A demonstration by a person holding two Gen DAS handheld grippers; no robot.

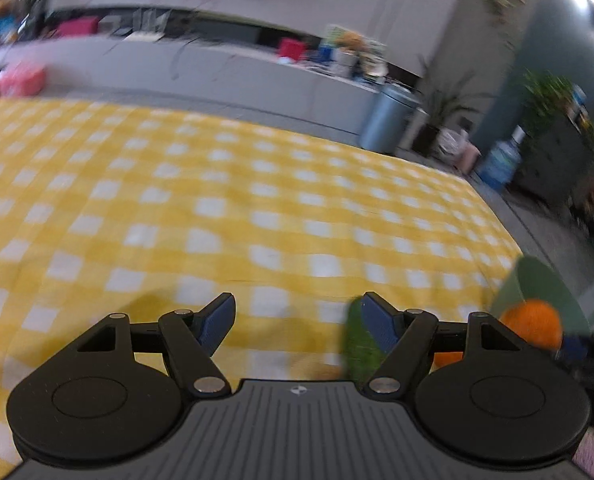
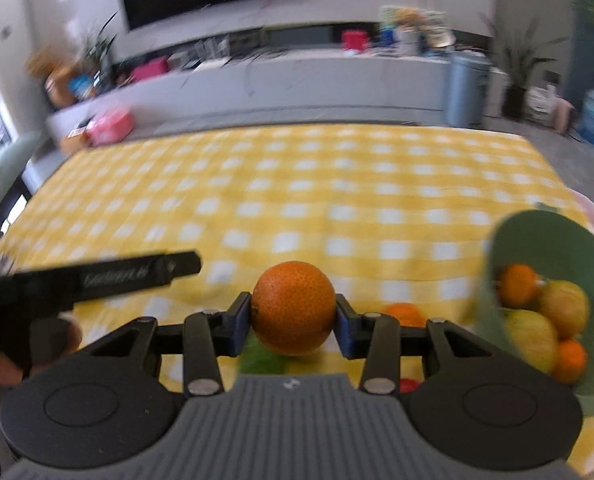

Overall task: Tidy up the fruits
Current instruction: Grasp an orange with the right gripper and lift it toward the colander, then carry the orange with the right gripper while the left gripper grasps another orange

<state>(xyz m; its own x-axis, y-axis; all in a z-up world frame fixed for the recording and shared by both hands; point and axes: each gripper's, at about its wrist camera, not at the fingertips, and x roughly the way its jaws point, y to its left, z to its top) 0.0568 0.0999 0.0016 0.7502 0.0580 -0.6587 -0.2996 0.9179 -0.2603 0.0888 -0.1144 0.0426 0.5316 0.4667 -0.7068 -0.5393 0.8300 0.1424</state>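
My right gripper (image 2: 293,320) is shut on an orange (image 2: 293,308), its blue pads pressing both sides, and holds it above the yellow checked cloth (image 2: 297,184). To the right stands a green bowl (image 2: 553,236) holding oranges and yellow-green apples (image 2: 565,306). Another orange (image 2: 405,314) and a green fruit (image 2: 261,360) lie on the cloth under the gripper. My left gripper (image 1: 297,320) is open with nothing between its fingers. A green fruit (image 1: 357,344) lies behind its right finger. The held orange (image 1: 533,324) and the bowl (image 1: 537,280) show at its right edge.
A small red thing (image 2: 409,385) peeks out below the right gripper. A black bar (image 2: 137,274) of the other tool and a hand (image 2: 1,360) reach in from the left. Beyond the table stand a grey bench, a blue bin (image 2: 467,92) and plants.
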